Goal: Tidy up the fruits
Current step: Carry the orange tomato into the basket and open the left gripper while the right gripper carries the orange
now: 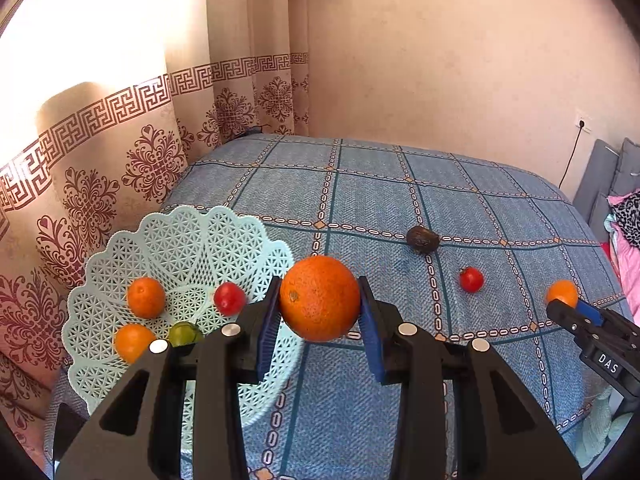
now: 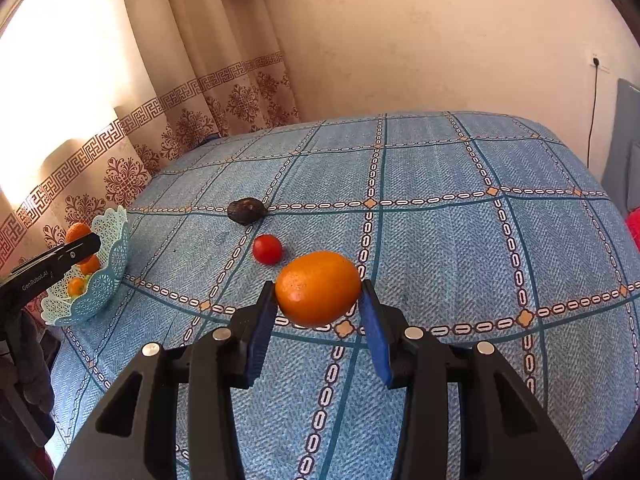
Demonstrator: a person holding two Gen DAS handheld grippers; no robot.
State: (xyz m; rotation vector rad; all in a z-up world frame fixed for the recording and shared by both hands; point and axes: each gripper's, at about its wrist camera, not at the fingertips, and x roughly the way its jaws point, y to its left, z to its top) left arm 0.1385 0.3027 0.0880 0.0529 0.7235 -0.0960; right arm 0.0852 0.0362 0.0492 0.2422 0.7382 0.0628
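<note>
My left gripper (image 1: pixel 320 312) clamps an orange (image 1: pixel 319 298) beside the basket (image 1: pixel 180 236), ready to drop in. My right gripper (image 2: pixel 318 312) pinches a mandarin (image 2: pixel 318 288) just above the cloth (image 2: pixel 460 248).

Sunlight is glowing through the patterned curtain (image 1: pixel 132 152) on the left; a blue checked bedspread (image 2: pixel 440 240) is stretching toward the far peach wall (image 1: pixel 440 60).

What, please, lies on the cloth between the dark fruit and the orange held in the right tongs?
One tomato sits between the dark fruit and the orange in the right tongs, as the right wrist view shows; otherwise the cloth is bare.
</note>
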